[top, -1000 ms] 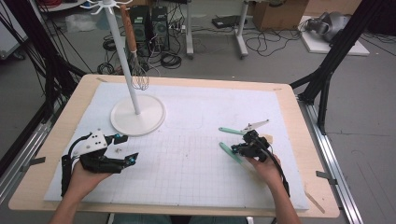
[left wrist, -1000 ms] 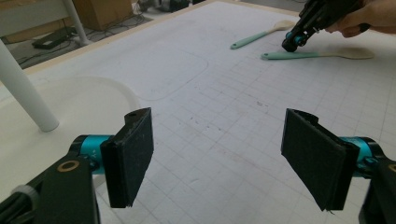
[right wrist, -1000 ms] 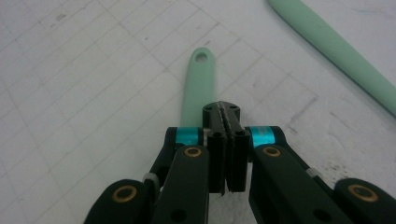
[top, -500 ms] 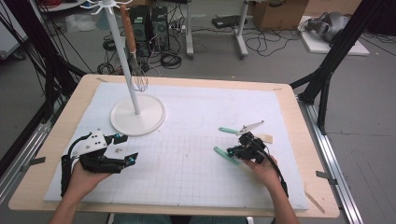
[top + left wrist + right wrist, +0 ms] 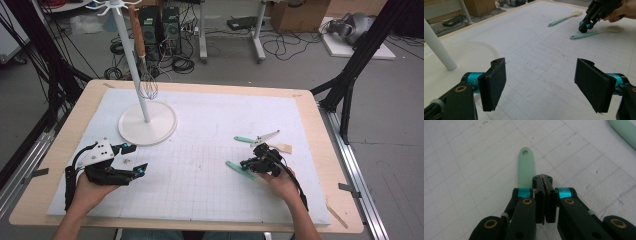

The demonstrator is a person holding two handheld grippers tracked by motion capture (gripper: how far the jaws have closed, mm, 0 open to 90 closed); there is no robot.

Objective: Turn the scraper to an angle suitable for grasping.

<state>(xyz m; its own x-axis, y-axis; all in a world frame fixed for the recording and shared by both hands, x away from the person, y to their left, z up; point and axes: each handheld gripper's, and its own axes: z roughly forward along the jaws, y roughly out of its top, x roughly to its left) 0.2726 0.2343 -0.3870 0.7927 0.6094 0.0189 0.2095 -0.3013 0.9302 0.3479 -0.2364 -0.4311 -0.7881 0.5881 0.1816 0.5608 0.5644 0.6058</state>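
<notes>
Mint spatula (image 5: 240, 170) flat on mat, right gripper (image 5: 246, 163) fingers closed above its handle

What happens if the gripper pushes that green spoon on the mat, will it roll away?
Probably not. The green spoon lies flat on the white mat, and its handle looks flat, so it would likely slide or spin. It looks thin and small, so probably light. The handle lies straight, so it seems fairly stiff.

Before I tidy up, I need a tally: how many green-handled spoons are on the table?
2. One spoon lies on the mat's right side, farther from the person. The other spoon lies nearer, under the shut right tongs. None seems hidden.
</notes>
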